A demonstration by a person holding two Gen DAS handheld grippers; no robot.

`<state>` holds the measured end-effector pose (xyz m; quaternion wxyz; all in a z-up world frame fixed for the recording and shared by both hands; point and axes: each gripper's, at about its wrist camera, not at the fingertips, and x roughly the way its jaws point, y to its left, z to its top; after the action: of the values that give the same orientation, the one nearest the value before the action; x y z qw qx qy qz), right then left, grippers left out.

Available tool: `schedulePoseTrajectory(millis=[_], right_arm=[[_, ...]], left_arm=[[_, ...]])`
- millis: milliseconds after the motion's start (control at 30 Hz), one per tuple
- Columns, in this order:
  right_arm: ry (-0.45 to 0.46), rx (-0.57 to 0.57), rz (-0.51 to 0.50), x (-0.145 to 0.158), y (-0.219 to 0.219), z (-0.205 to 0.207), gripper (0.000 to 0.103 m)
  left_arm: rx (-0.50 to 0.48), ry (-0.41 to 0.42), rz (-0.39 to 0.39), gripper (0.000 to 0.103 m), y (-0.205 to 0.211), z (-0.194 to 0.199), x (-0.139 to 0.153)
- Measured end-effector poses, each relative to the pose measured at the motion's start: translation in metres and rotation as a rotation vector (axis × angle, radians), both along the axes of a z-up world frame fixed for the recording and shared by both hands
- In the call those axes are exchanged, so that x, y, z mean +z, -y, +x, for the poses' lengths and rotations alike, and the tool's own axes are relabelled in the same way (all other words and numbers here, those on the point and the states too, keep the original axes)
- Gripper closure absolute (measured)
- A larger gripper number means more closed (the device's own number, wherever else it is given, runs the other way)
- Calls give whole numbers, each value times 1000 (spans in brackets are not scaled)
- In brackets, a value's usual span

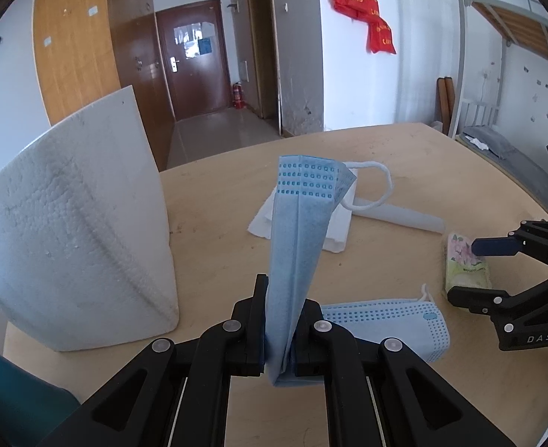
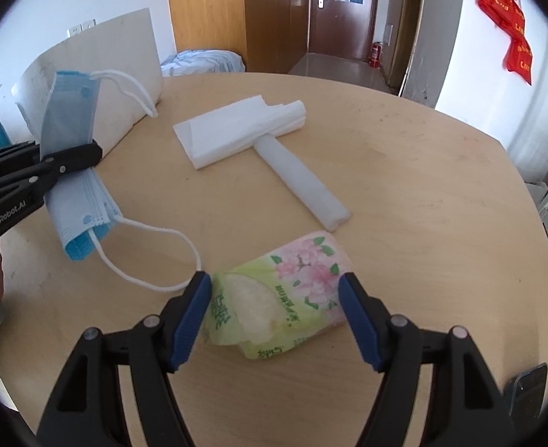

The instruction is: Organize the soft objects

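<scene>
on the wooden table (image 2: 404, 171), a blue mask (image 1: 296, 231) is clamped by the left gripper (image 1: 279, 320) at lower centre; the tissue pack (image 2: 277, 298) is straddled by the spread-apart right gripper (image 2: 274, 320).

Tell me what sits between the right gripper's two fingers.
The floral tissue pack lies on the table between the open fingers of the right gripper; neither pad clearly presses it. The right wrist view shows this.

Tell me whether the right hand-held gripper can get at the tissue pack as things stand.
Probably yes. The right hand-held gripper is open, its fingers either side of the tissue pack on the table, with nothing between them.
</scene>
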<state>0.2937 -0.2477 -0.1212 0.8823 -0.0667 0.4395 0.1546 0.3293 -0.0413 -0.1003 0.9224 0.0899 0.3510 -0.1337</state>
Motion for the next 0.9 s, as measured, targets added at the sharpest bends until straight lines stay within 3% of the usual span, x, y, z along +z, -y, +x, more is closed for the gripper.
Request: schedulePoseTrajectory(millis=[267, 300, 433, 533, 600, 767, 900], right_arm=[[11, 7, -25, 2, -3, -8, 66], [13, 7, -29, 2, -3, -9, 75], [1, 8, 15, 4, 1, -10, 76], [5, 14, 28, 8, 4, -11, 56], [40, 42, -5, 14, 2, -15, 24], [86, 64, -33, 20, 1, -17, 19], [27, 72, -35, 6, 2, -3, 19]], left_arm=[[-10, 0, -11, 94, -4, -1, 2], [-11, 3, -12, 94, -5, -2, 3], [-17, 13, -15, 94, -8, -6, 4], [-17, 15, -19, 94, -10, -7, 4], [-17, 15, -22, 94, -10, -6, 4], [-14, 12, -30, 94, -11, -6, 4], [-12, 10, -39, 94, -13, -7, 6]])
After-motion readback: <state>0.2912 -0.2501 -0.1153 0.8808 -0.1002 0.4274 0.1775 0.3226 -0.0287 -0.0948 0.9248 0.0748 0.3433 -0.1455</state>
